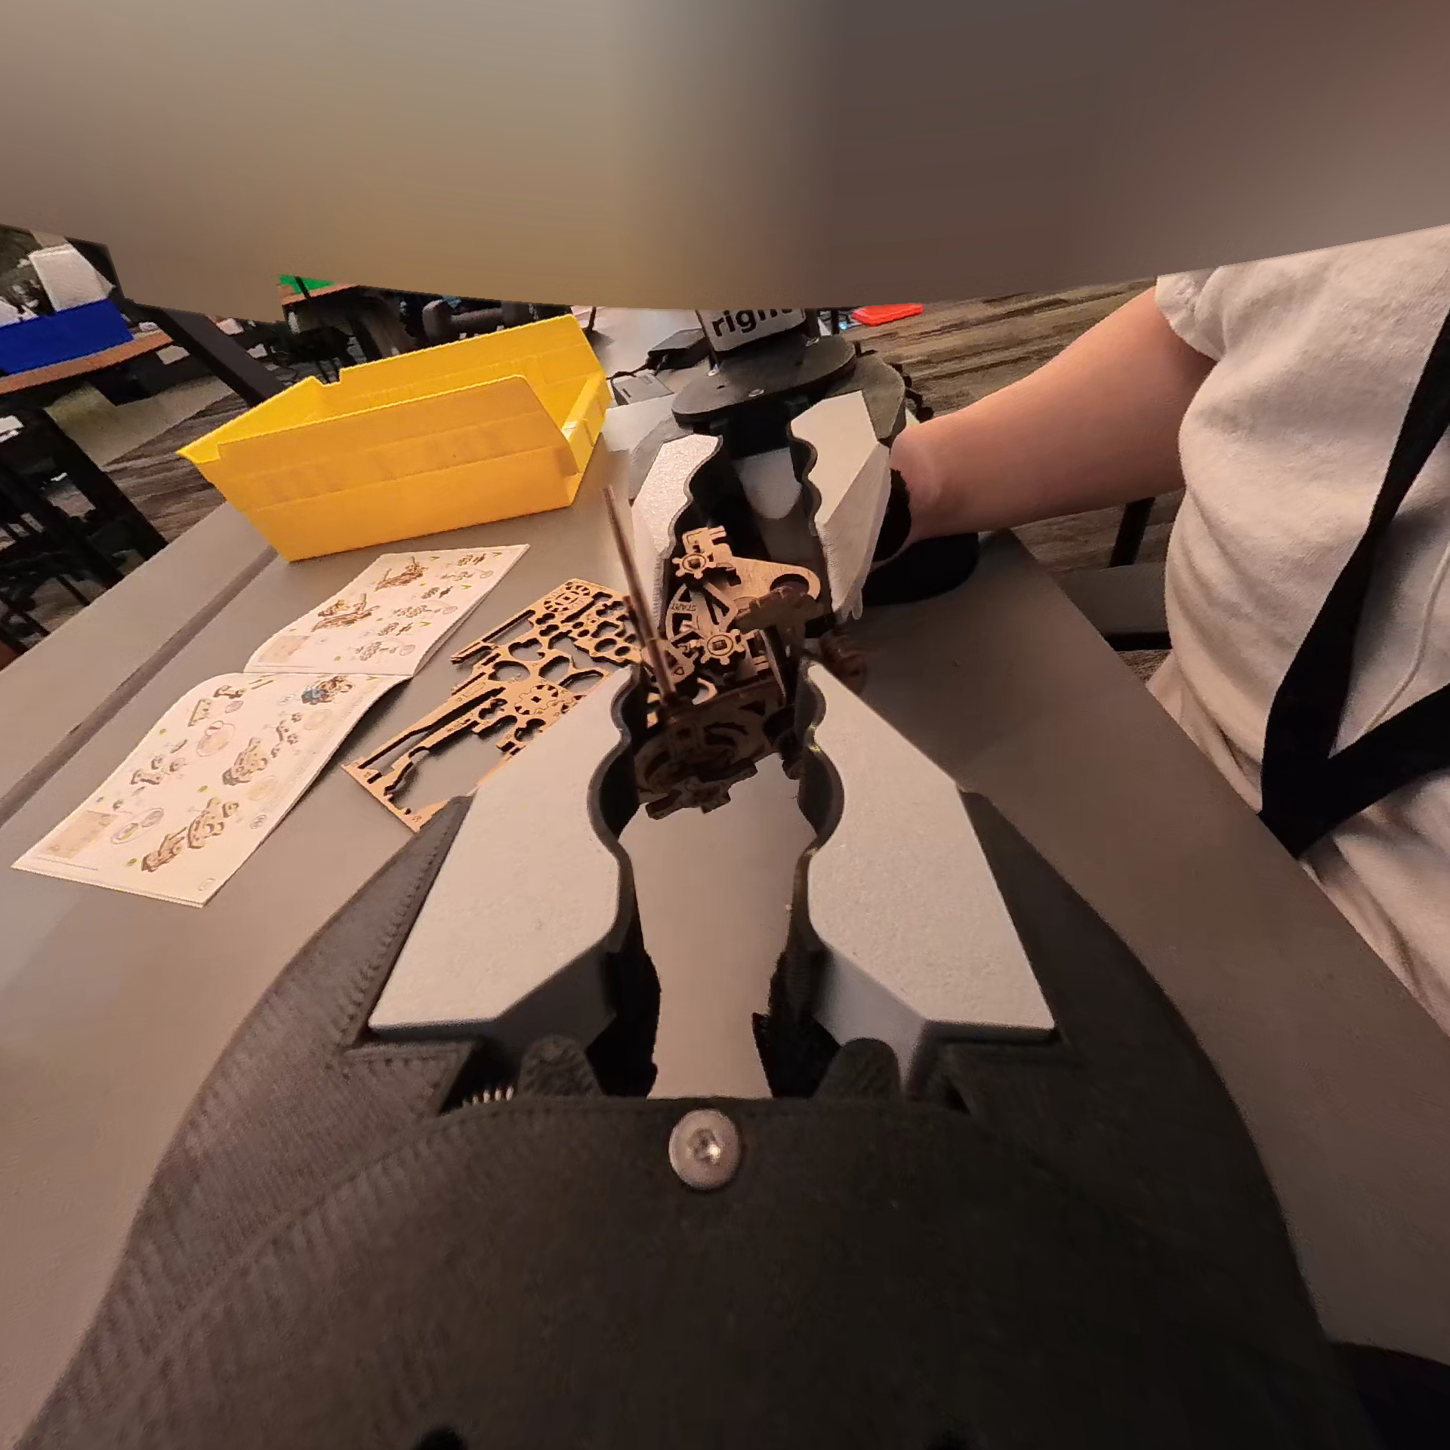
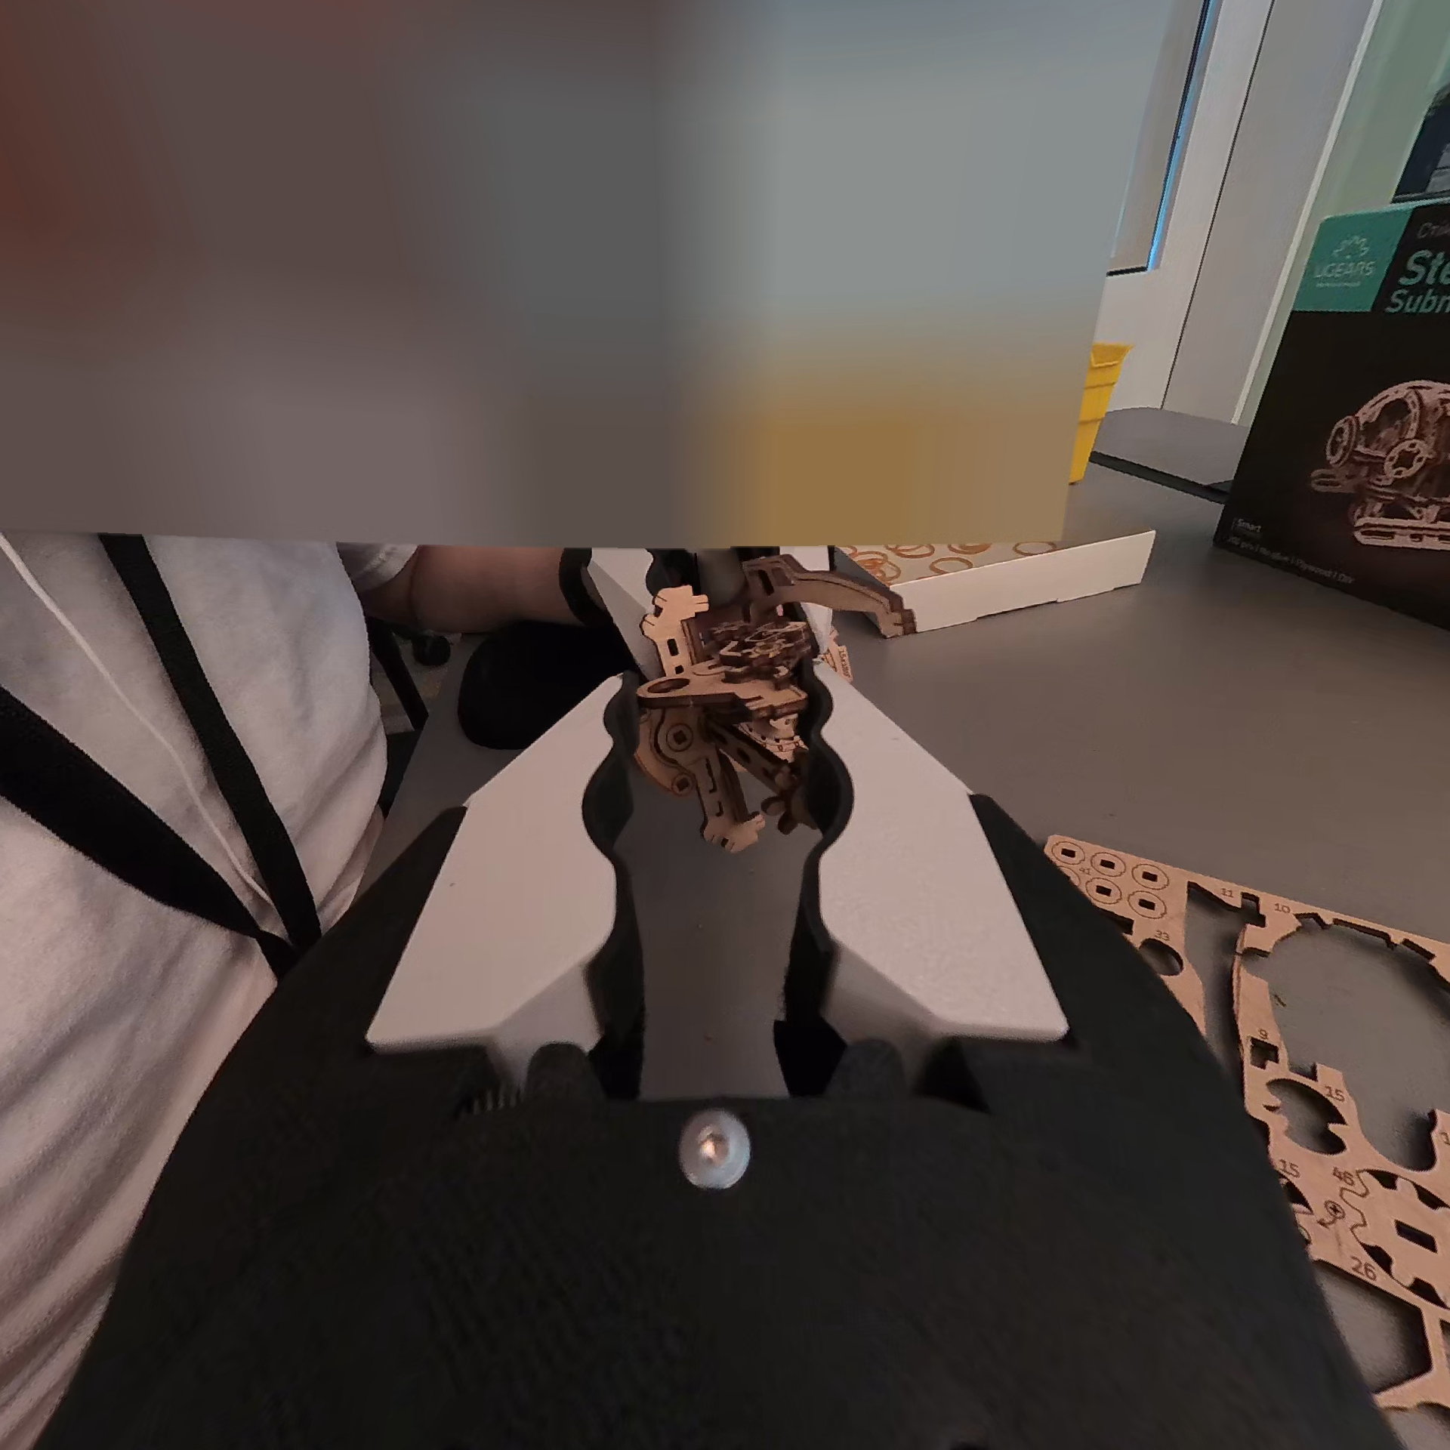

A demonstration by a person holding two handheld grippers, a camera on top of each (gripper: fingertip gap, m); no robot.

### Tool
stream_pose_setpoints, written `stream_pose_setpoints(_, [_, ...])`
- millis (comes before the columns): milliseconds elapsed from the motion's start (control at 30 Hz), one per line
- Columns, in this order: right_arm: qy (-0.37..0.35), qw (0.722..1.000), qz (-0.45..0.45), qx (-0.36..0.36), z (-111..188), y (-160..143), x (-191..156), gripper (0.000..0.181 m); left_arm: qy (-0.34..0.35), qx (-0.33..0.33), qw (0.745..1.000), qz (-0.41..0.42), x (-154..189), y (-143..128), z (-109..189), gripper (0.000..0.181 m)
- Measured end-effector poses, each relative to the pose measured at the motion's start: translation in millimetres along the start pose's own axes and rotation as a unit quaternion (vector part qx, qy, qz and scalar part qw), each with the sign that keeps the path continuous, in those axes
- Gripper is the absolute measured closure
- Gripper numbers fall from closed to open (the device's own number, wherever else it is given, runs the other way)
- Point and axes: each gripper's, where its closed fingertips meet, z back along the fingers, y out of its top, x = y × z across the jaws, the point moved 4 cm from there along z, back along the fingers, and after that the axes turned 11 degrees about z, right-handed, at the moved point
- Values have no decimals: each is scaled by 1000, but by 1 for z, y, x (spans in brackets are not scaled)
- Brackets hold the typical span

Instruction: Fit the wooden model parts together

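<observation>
A big grey table (image 1: 1098, 785) fills the lower half of both views. A person in a white shirt (image 1: 1295, 549) sits at the right side of the left wrist view. A yellow bin (image 1: 408, 439) stands on the table in the upper left of that view. Below it lies an open booklet (image 1: 259, 706) with pictures. Just right of the booklet lies a flat wooden sheet (image 1: 510, 690) full of holes. In the right wrist view, a dark box (image 2: 1349, 408) stands at the upper right, and another wooden sheet (image 2: 1271, 1059) lies at the lower right.

The wooden model (image 1: 706, 706) is in the middle of both views, held up above the table between the two tools. The left gripper (image 1: 718, 730) has its fingers closed on the near end of the model. The right gripper (image 2: 722, 722) has its fingers closed on the other end. A thin stick (image 1: 635, 581) pokes up from the model, tilted to the upper left.
</observation>
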Motion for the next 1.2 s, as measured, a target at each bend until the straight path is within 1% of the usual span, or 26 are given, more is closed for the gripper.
stream_pose_setpoints(267, [5,1000,-9,-1,-1,0,1,141,5,-4,1000,-7,-1,-2,0,147])
stream_pose_setpoints(433, [-2,1000,5,-4,0,0,1,142,14,-9,1000,-20,-1,-3,-1,147])
stream_pose_setpoints(800, [-16,999,30,0,0,3,1,142,27,4,1000,-4,-1,2,-1,146])
stream_pose_setpoints(1200, [-19,999,47,-12,0,1,-1,142,33,-13,999,-24,0,-1,-2,148])
